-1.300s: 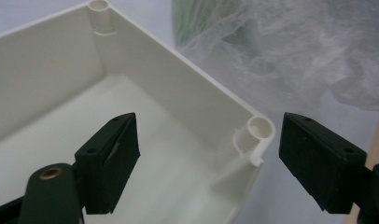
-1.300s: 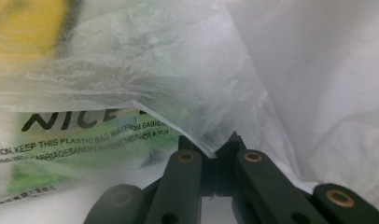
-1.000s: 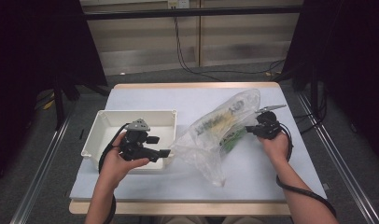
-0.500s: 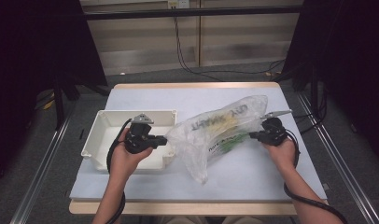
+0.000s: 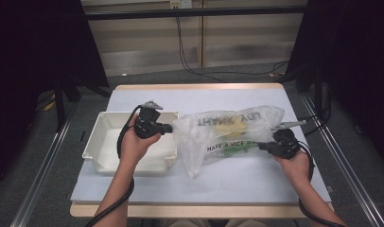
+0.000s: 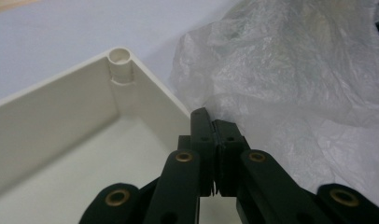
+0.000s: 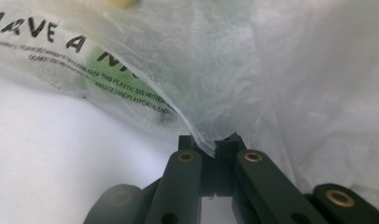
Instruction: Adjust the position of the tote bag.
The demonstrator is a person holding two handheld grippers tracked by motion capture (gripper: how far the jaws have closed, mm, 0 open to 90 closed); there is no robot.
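Note:
A clear plastic bag (image 5: 228, 135) with black lettering hangs stretched between my two grippers over the table's middle. A yellow item (image 5: 228, 128) and a green item (image 5: 233, 150) lie inside it. My left gripper (image 5: 169, 127) is shut on the bag's left edge, just past the right wall of the white bin (image 5: 104, 152). In the left gripper view the jaws (image 6: 214, 127) are pressed together against the bag film (image 6: 295, 84), above the bin's corner (image 6: 120, 60). My right gripper (image 5: 262, 145) is shut on the bag's right edge; its jaws (image 7: 214, 145) pinch the film (image 7: 201, 60) by the green item (image 7: 117, 74).
The white bin stands at the table's left with nothing seen inside it. A pale blue sheet (image 5: 237, 182) covers the table. Cables run along the floor beyond the far edge, and metal rails flank both sides of the table.
The left gripper has moved away from me and rightward; the right gripper has come nearer to me. The bag between them has gone from slanted to nearly level and stretched.

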